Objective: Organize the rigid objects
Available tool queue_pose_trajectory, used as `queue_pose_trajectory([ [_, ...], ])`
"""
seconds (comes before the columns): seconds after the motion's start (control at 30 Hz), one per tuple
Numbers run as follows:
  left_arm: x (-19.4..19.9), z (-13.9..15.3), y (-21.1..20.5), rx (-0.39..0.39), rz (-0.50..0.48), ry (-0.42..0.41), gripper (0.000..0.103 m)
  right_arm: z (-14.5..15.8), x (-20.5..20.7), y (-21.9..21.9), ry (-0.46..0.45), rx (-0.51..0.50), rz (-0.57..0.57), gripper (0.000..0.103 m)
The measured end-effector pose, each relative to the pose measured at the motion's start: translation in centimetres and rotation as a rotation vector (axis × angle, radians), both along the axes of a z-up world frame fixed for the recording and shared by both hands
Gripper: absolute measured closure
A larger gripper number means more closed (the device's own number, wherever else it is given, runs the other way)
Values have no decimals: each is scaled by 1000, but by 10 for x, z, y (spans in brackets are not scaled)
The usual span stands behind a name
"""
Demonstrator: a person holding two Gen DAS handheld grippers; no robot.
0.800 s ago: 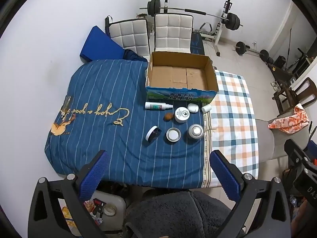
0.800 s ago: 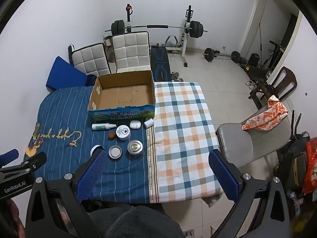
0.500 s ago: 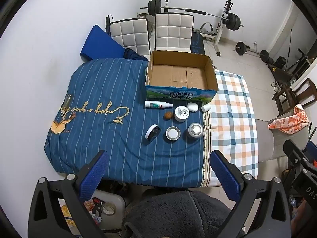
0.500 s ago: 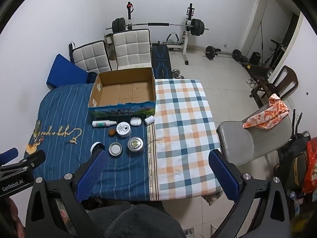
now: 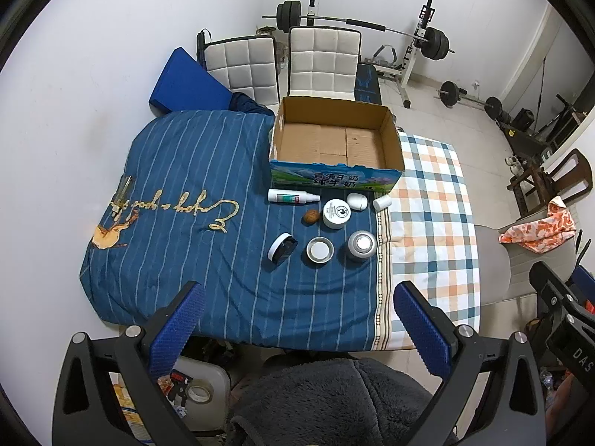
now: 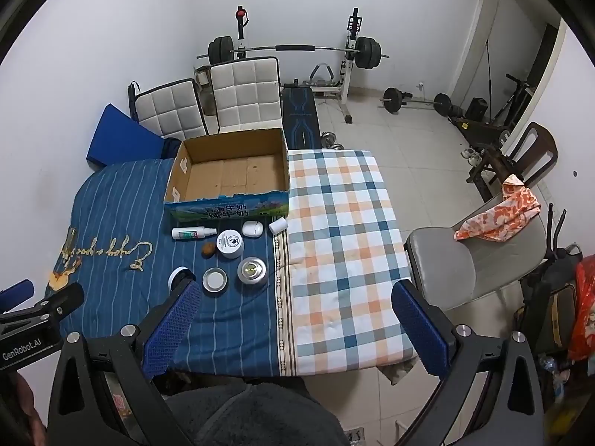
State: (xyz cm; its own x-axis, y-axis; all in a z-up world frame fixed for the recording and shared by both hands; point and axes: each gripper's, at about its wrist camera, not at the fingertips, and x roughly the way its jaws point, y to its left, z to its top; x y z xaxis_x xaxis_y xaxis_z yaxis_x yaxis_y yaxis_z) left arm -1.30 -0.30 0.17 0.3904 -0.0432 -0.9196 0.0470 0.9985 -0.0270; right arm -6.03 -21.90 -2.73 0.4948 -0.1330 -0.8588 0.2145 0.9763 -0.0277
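**Nothing packed yet, box is bare**

Going by what's visible, this one hasn't started. The cardboard box sits open with nothing but its own bottom flaps showing, and every item is out on the worktop in front of it.

Room first: it's a home gym, with a barbell rack against the back wall behind the box, two white padded chairs right behind the box, and a grey chair with an orange cloth off to the box's right. The worktop wears a blue striped cover on the box's left and a checked cloth on its right.

The stuff, all just in front of the box: a spray bottle lying flat, a white jar, a silver can, a round tin, a black-and-white lid tipped on edge, two small white bits, and a brown nut-looking thing.

Left tongs and right tongs both hang spread wide, holding nothing, well short of the items. So I'd say all the packing is left.
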Motion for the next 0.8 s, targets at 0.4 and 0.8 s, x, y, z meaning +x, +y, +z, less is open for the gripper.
queue_pose_trajectory([
  [0.4, 0, 2, -2, -3, 1, -10, 0, 9, 1, -4, -13, 10, 2, 0],
  [0.8, 9, -1, -2, -4, -3, -9, 0, 8, 8, -3, -11, 3, -4, 0],
])
